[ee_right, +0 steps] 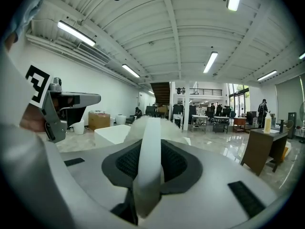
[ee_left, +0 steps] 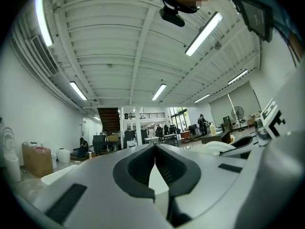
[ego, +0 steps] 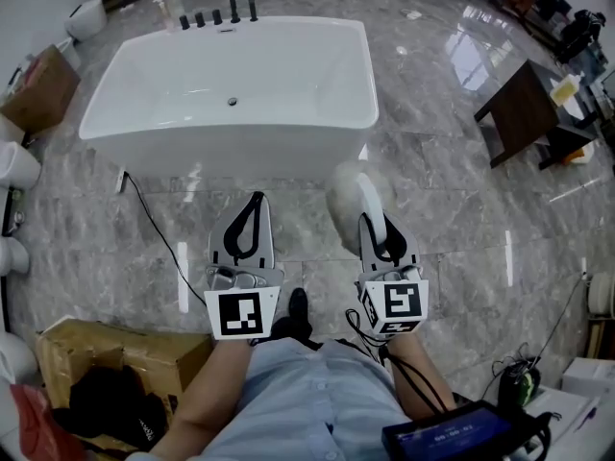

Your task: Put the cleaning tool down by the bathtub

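Observation:
A white bathtub (ego: 240,147) stands on the marble floor ahead of me; the right gripper view shows its corner (ee_right: 112,135). The cleaning tool (ego: 348,198) is a pale fluffy round head on a flat white handle (ee_right: 150,147). My right gripper (ego: 374,229) is shut on that handle, holding the tool upright in the air, a short way off the tub's near right corner. In the right gripper view the handle stands between the pads (ee_right: 183,163) of the right gripper (ee_right: 148,173). My left gripper (ego: 256,203) hangs beside it, shut and empty; its tips meet in its own view (ee_left: 155,149).
Black taps (ego: 231,8) line the tub's far rim. A black cable (ego: 159,229) runs across the floor left of the tub. A cardboard box (ego: 106,353) sits at my near left. A dark wooden table (ego: 524,109) stands at the right. White fixtures (ego: 17,166) line the left edge.

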Demonstrator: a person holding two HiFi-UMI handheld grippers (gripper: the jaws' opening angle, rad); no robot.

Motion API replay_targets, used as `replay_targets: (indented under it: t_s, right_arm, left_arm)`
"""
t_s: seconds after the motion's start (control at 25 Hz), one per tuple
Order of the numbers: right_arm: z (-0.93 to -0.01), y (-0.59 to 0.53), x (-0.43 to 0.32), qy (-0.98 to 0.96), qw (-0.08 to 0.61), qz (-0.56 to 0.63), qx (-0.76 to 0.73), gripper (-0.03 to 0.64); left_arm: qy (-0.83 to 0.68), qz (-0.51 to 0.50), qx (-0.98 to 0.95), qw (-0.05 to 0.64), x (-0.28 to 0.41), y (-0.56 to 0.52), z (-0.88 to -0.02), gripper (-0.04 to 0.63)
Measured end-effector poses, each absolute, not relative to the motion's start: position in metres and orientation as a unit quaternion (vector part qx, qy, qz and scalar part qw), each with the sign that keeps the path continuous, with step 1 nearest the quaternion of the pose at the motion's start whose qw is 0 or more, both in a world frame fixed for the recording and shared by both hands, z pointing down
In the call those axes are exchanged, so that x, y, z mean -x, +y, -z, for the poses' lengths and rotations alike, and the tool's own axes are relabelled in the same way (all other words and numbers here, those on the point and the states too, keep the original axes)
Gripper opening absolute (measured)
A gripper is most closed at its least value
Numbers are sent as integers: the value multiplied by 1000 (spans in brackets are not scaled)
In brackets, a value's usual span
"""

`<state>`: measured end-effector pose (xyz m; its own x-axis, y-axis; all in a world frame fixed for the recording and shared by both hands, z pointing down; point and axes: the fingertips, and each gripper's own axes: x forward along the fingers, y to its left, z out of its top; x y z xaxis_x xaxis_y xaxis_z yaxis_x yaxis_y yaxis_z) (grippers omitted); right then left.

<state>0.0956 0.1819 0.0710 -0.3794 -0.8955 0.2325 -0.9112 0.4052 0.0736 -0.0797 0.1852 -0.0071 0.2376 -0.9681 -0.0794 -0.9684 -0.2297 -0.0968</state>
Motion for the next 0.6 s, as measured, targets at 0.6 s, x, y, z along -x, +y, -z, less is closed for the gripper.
replay_targets:
  t_s: [0.6]
  right_arm:
    - [-71, 105, -112, -819, 105, -36, -563, 104]
  left_arm:
    - [593, 9, 804, 54, 60, 104, -5, 17]
